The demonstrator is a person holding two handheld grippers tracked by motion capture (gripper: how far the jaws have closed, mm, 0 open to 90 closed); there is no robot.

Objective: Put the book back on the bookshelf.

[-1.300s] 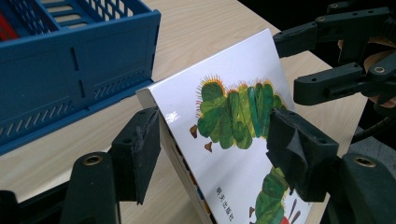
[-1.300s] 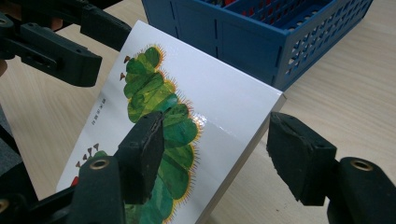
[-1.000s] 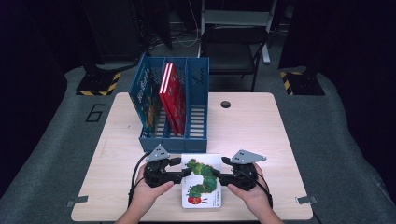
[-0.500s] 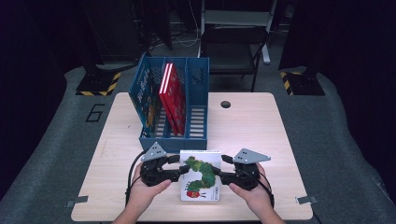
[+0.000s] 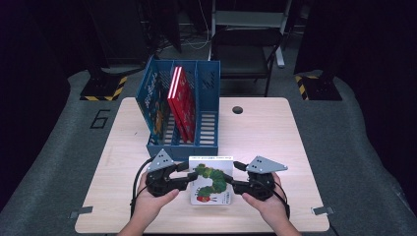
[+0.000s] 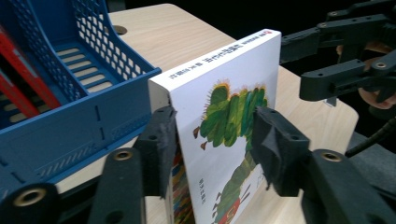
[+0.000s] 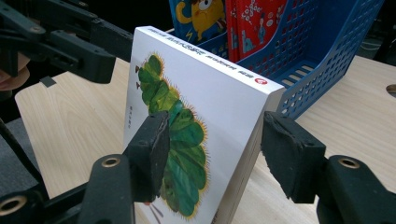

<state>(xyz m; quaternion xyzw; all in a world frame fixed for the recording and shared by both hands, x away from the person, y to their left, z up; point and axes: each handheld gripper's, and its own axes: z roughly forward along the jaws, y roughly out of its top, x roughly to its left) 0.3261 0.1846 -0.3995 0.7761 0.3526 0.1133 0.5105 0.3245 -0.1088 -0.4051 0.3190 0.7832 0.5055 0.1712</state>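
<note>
Holding caterpillar book [image 5: 212, 180] between my two grippers, tilted up from table [image 5: 275, 132]. My left gripper [image 6: 215, 140] taking its left edge: jaws have just been closing, one pad on back cover, other pad touching front cover. My right gripper [image 7: 212, 144] standing around opposite edge: one pad lying on front cover, other pad with small gap from back cover. Blue rack [image 5: 206, 93] with red books [image 5: 181, 98] standing just beyond book, ahead of both grippers.
</note>
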